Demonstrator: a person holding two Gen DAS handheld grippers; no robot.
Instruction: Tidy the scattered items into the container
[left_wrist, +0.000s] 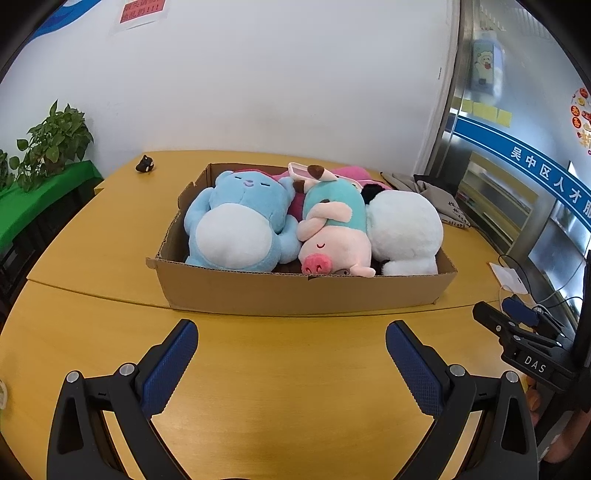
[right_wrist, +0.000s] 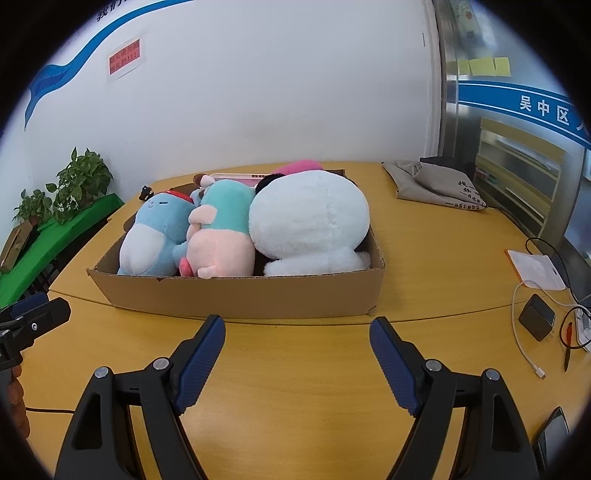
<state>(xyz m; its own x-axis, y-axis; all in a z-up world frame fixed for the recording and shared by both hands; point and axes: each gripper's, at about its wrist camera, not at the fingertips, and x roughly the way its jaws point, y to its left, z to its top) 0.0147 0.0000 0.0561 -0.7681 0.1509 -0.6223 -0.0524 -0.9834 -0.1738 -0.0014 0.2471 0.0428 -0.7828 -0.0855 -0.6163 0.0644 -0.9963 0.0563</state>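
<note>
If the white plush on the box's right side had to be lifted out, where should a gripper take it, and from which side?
Probably from above, across the white plush's round body. It bulges well over the cardboard box rim, so its top is exposed. The box wall blocks the near side, and the pig plush presses against its left. The open right gripper looks barely wide enough, so squeezing the soft bulge may be needed.

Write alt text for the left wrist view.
A cardboard box on a yellow table holds a blue plush, a pig plush and a white plush. The open, empty left gripper sits before it.
</note>
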